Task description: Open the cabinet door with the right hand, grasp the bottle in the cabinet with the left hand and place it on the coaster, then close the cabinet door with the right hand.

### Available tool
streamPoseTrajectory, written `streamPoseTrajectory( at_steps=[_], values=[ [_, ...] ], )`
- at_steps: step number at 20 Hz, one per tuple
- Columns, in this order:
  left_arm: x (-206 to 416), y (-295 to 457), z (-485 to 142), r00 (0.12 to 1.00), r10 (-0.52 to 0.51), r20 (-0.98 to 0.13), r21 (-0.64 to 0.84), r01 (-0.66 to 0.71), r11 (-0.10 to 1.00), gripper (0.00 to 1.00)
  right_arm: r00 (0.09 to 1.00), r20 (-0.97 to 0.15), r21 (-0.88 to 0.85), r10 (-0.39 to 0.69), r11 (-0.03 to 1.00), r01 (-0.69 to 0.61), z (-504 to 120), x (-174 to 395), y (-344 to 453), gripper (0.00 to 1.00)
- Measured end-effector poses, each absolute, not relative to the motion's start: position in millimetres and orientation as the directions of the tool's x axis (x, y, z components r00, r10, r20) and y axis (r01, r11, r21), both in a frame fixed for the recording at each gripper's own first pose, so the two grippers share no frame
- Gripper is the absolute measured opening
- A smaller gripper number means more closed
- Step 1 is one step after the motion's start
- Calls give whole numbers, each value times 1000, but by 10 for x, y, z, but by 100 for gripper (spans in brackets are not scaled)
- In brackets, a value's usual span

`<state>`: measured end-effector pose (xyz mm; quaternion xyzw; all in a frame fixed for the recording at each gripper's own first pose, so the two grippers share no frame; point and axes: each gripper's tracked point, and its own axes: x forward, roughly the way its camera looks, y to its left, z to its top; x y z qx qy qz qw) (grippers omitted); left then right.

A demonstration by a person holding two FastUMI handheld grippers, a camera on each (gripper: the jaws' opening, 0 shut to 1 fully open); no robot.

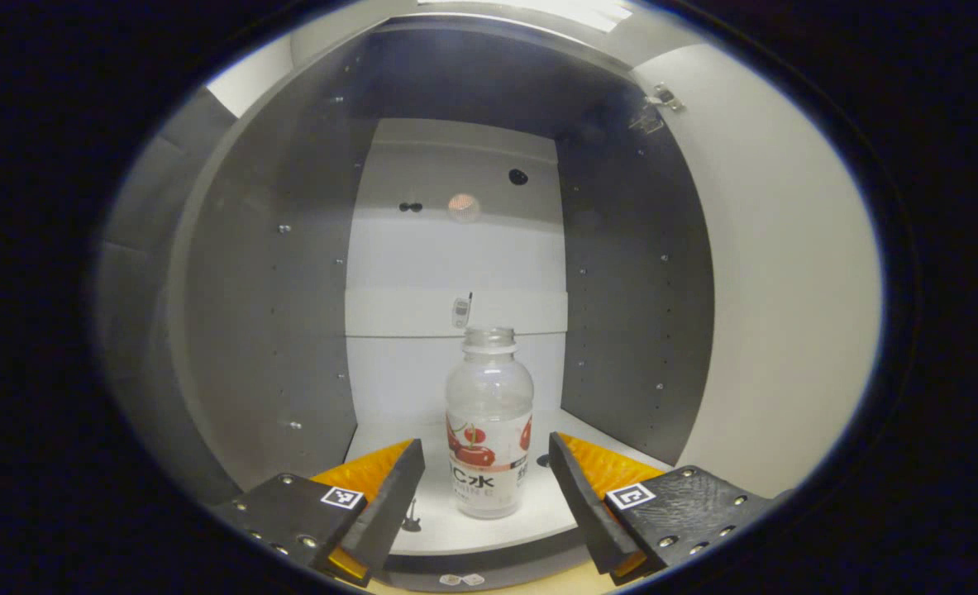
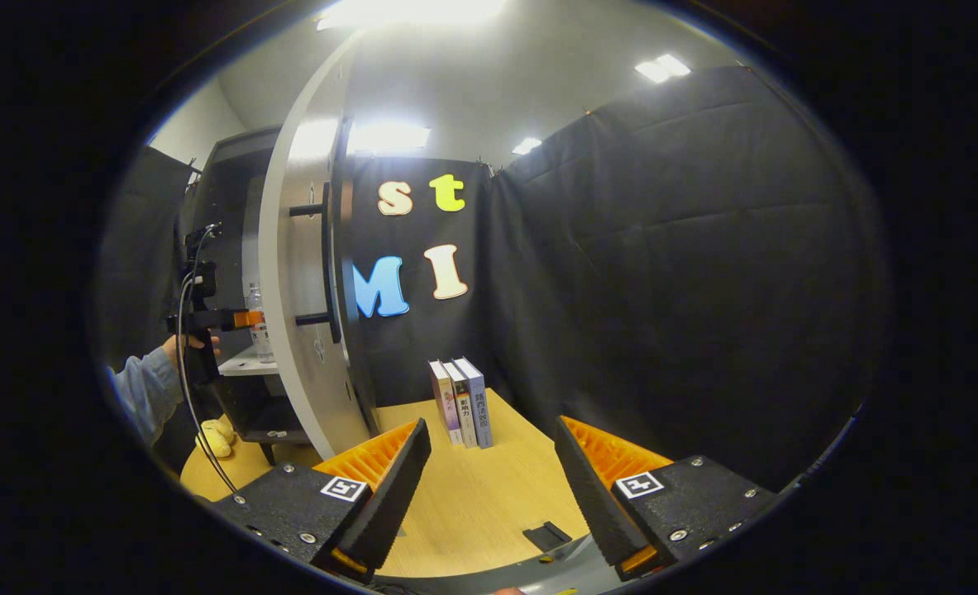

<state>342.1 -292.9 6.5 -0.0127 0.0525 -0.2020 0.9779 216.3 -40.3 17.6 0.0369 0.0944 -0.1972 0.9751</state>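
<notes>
Left gripper (image 1: pixel 487 471) fingers spread, flanking upright capless clear bottle (image 1: pixel 489 417) (red-fruit label) on cabinet shelf (image 1: pixel 538 516).

The left gripper (image 1: pixel 486 459) sits at the bottom centre of the left gripper view, fingers spread wide. The right gripper (image 2: pixel 493 450), bottom centre of the right gripper view, is likewise spread. A sleeved hand (image 2: pixel 187 343) holds the left gripper at mid-left.

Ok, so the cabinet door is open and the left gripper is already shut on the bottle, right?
Not quite. The cabinet door is open, but the left gripper is open too: in the left gripper view its fingers stand either side of the bottle without touching it.
</notes>
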Motion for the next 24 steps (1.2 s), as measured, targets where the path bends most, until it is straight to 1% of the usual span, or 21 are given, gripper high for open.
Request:
streamPoseTrajectory(
  at_steps=[1,2,5,6,8,10,12,15,16,17,24],
  values=[
    [3484,-2956,32,913,-395,-103,-47,392,919,93,903,-204,39,-379,918,394,169,2156,-393,93],
    [3523,-3009,-7,910,-401,-109,-54,397,916,90,902,-207,44,-379,917,396,170,2153,-382,94],
    [3638,-3084,-96,905,-404,-132,-50,401,915,93,902,-208,37,-379,918,395,164,2153,-380,94],
    [3679,-3085,-112,909,-396,-131,-36,394,918,91,903,-208,31,-376,920,390,165,2150,-382,94],
    [3710,-3087,-113,913,-387,-129,-21,387,922,74,907,-206,21,-368,925,381,169,2166,-381,94],
    [3674,-3068,-96,916,-379,-132,-26,379,925,75,911,-205,28,-357,929,370,166,2189,-369,94],
    [3628,-3045,-46,917,-377,-127,-53,373,926,72,918,-203,43,-342,933,357,169,2205,-343,94],
    [3389,-2933,62,923,-371,-101,-63,366,929,74,928,-195,52,-316,942,332,167,2251,-320,94],
    [3331,-2899,106,925,-370,-91,-64,365,929,72,932,-192,56,-306,945,322,172,2262,-308,94],
    [3255,-2851,131,927,-366,-83,-64,362,930,74,937,-189,60,-294,949,310,179,2276,-298,94],
    [2768,-2389,193,952,-301,-58,-56,298,953,76,963,-178,71,-200,974,215,185,2333,-215,94]
  ],
)
